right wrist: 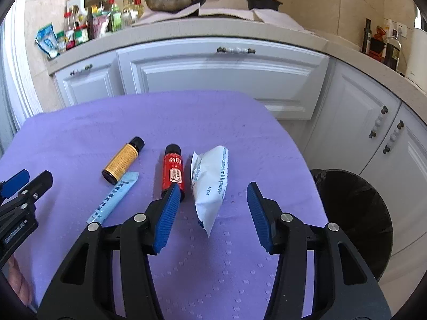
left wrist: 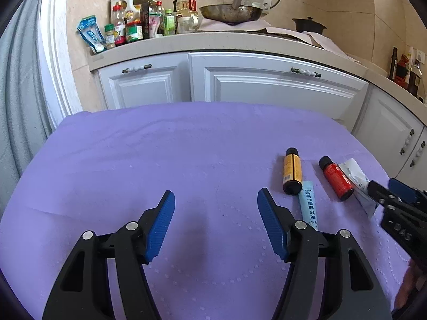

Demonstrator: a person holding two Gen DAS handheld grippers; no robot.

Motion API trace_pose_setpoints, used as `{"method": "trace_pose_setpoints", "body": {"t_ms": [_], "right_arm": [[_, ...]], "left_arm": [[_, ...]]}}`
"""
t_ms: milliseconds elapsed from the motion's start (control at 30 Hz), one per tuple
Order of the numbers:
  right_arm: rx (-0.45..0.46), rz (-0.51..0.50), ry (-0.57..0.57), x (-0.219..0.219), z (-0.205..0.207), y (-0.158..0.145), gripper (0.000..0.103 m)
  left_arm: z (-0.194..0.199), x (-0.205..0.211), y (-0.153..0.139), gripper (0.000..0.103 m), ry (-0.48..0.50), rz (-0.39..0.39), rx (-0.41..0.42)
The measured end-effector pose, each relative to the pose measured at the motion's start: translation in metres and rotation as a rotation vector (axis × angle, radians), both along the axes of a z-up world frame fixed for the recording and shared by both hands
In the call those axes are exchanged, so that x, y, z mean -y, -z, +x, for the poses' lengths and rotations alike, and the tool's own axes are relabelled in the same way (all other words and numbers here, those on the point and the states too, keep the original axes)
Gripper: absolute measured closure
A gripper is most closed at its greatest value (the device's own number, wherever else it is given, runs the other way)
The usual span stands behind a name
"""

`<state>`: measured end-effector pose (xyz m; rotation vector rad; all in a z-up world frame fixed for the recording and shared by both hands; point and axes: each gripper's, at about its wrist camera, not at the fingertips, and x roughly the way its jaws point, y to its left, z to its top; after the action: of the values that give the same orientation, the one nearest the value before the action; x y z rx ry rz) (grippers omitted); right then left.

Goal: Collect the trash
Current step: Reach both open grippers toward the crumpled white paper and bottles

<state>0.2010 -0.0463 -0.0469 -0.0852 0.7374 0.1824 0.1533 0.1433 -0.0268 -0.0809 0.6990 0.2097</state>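
Several pieces of trash lie on the purple cloth (right wrist: 80,122): a yellow bottle (right wrist: 122,159) (left wrist: 292,170), a red bottle (right wrist: 173,170) (left wrist: 335,178), a light blue sachet (right wrist: 113,196) (left wrist: 309,206) and a white milk-powder packet (right wrist: 209,184) (left wrist: 355,178). My right gripper (right wrist: 210,194) is open, and the near end of the white packet lies between its fingers without the pads pressing it. My left gripper (left wrist: 216,200) is open over bare cloth, left of the yellow bottle. Each gripper shows at the edge of the other's view.
A black-lined waste bin (right wrist: 355,213) stands on the floor right of the table. White cabinets (left wrist: 267,85) and a counter with bottles and a pan (left wrist: 230,13) lie beyond the table's far edge. A hand (right wrist: 18,280) shows at the lower left.
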Motion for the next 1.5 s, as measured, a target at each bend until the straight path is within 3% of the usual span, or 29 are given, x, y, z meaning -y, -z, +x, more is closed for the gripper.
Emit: {"method": "trace_pose_setpoints", "body": {"t_ms": [200, 233, 300, 900, 1200, 1300, 1500], "right_arm": [[-0.046, -0.013, -0.002, -0.002, 0.011, 0.009, 0.054], [-0.052, -0.011, -0.003, -0.002, 0.011, 0.010, 0.058], [-0.063, -0.008, -0.003, -0.001, 0.012, 0.012, 0.075], [0.014, 0.014, 0.077, 0.035, -0.006, -0.002, 0.082], [0.015, 0.045, 0.125, 0.064, -0.016, 0.000, 0.082], [0.013, 0.053, 0.130, 0.068, -0.017, 0.001, 0.082], [0.014, 0.061, 0.131, 0.072, -0.018, 0.002, 0.082]], "left_arm": [[0.001, 0.006, 0.003, 0.038, 0.027, -0.011, -0.005], [0.002, 0.006, 0.003, 0.037, 0.029, -0.013, -0.006], [0.002, 0.009, 0.004, 0.037, 0.034, -0.014, -0.009], [0.001, 0.034, 0.003, 0.037, 0.099, -0.033, -0.012], [0.008, 0.061, 0.013, 0.038, 0.172, -0.006, -0.059], [0.016, 0.064, 0.019, 0.047, 0.189, -0.010, -0.098], [0.024, 0.063, 0.029, 0.079, 0.217, -0.055, -0.163]]}}
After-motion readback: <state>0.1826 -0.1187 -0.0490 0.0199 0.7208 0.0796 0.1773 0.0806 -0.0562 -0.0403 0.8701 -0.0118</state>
